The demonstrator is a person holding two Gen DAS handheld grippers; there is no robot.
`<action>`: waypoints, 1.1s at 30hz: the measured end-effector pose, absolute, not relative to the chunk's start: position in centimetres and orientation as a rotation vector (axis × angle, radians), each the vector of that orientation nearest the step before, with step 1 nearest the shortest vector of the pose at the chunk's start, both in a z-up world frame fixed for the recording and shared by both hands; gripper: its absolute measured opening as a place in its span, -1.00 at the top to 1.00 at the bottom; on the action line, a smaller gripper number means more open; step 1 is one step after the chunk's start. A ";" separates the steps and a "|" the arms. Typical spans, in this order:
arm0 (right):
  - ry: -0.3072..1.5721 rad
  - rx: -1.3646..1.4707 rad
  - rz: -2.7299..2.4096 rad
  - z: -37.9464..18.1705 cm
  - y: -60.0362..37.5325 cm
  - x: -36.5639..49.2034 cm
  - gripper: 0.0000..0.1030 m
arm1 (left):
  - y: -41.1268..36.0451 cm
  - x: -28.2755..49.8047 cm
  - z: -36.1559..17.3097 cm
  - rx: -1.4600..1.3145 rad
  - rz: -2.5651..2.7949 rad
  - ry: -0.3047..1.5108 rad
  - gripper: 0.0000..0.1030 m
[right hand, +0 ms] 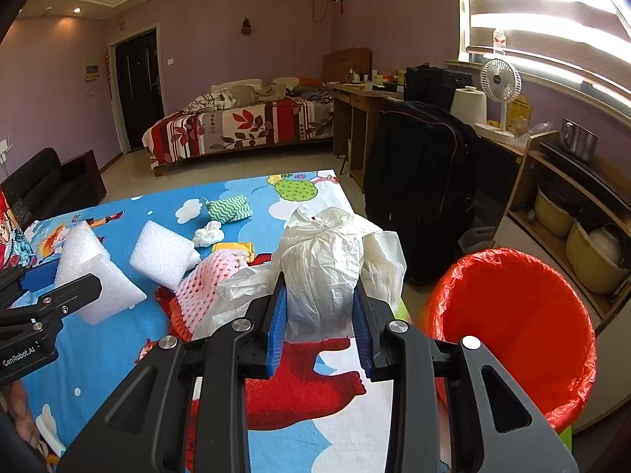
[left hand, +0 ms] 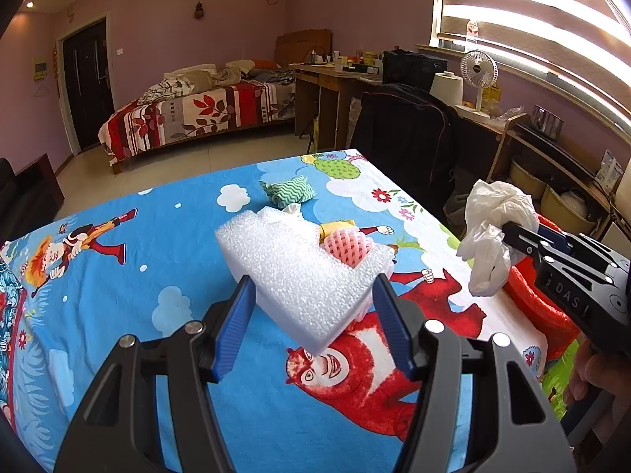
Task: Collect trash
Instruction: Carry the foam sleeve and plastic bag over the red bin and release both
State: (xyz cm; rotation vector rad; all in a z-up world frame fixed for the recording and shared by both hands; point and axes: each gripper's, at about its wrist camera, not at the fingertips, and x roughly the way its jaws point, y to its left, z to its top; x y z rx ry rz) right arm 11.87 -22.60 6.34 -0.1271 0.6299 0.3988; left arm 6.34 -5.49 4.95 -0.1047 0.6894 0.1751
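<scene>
Left of the red-lined bin (right hand: pixel 512 335), our left gripper (left hand: pixel 311 323) clamps a white foam block (left hand: pixel 299 272) above the tabletop (left hand: pixel 118 295). Our right gripper (right hand: pixel 319 315) pinches crumpled white plastic (right hand: pixel 331 268) beside the bin; loose folds may snag its rim and spill outside.

Both cameras ride low behind their own blue fingers, tilted down over the cartoon-print table cover (left hand: pixel 118 295) and facing the far bed (right hand: pixel 236 122). The left wrist view sits close over the table's middle; the right wrist view sits nearer the right edge, beside the red-lined bin (right hand: pixel 512 315). They share the table, bed, desk and window.
</scene>
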 end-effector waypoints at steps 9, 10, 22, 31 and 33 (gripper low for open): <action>0.625 -0.127 0.417 6.6 -21.9 11.7 0.41 | -5.5 6.3 5.1 -0.103 0.180 0.687 -0.16; 0.625 -0.129 0.418 6.6 -21.9 11.7 0.41 | -5.4 6.3 5.2 -0.104 0.182 0.686 -0.16; 0.626 -0.141 0.438 6.6 -20.9 11.9 0.41 | -4.6 5.8 5.5 -0.110 0.205 0.678 -0.16; 0.632 -0.145 0.445 6.4 -20.5 12.0 0.41 | -4.3 5.6 5.5 -0.109 0.218 0.676 -0.16; 0.633 -0.144 0.446 6.4 -20.4 12.0 0.41 | -4.3 5.5 5.5 -0.109 0.219 0.676 -0.16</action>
